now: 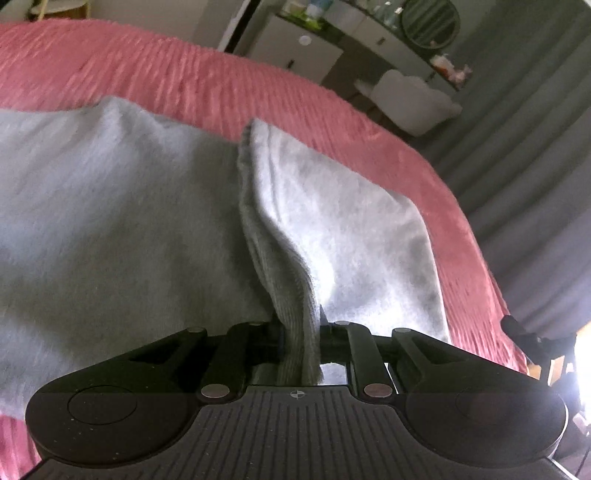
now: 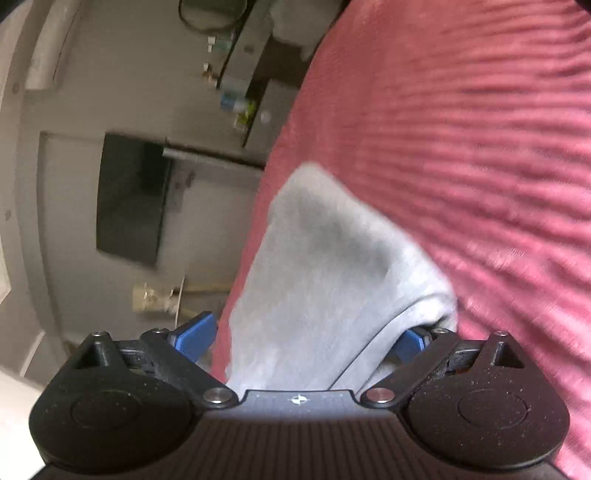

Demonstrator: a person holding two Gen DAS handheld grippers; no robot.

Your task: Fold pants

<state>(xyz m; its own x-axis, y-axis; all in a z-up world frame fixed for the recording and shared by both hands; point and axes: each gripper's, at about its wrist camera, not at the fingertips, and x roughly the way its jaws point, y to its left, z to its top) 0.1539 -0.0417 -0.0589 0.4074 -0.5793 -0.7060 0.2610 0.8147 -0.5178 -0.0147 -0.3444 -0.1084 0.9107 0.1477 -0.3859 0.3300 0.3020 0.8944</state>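
Observation:
Light grey sweatpants (image 1: 110, 229) lie on a pink bedspread (image 1: 184, 77). My left gripper (image 1: 299, 325) is shut on a ribbed edge of the pants (image 1: 291, 295), which rises in a fold between the jaws. In the right wrist view a part of the grey pants (image 2: 325, 266) lies over the bed's edge and runs between my right gripper's (image 2: 306, 339) blue fingers (image 2: 195, 332), which stand wide apart. The cloth passes between them and is not pinched.
The pink bedspread (image 2: 461, 147) covers the bed, whose edge (image 1: 461, 206) curves at the right. Beyond it stand a white chair (image 1: 413, 99), a dresser with a round mirror (image 1: 428, 26) and grey curtains (image 1: 535, 147). A dark screen (image 2: 133, 199) hangs on the wall.

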